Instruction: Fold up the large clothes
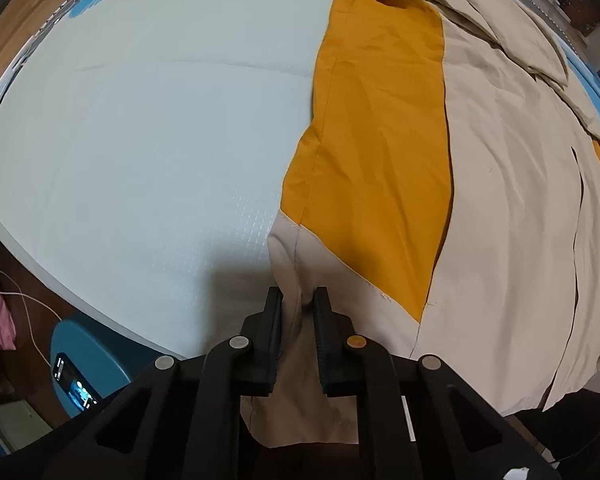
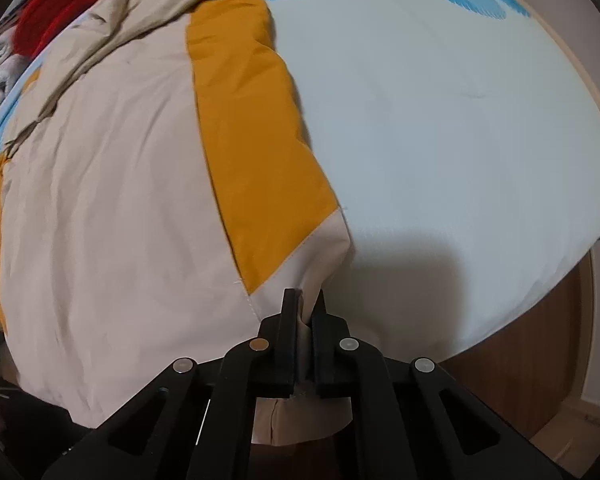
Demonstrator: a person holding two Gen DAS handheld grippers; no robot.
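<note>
Bed, pale sheet, blue leaf print at far edge; jacket, beige with mustard panels, spread flat on it, hem hanging over near edge; left gripper clamps one hem corner; right gripper clamps the other.

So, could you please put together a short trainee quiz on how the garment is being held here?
1. True or false: the left claw is shut on beige cloth of the garment.
2. Which colour are the garment's side panels: A green, B mustard yellow, C black?
3. What does the garment lie on?

Key: 1 true. 2 B. 3 A pale bed sheet with a blue print; the right claw likewise grips beige cloth.
</note>
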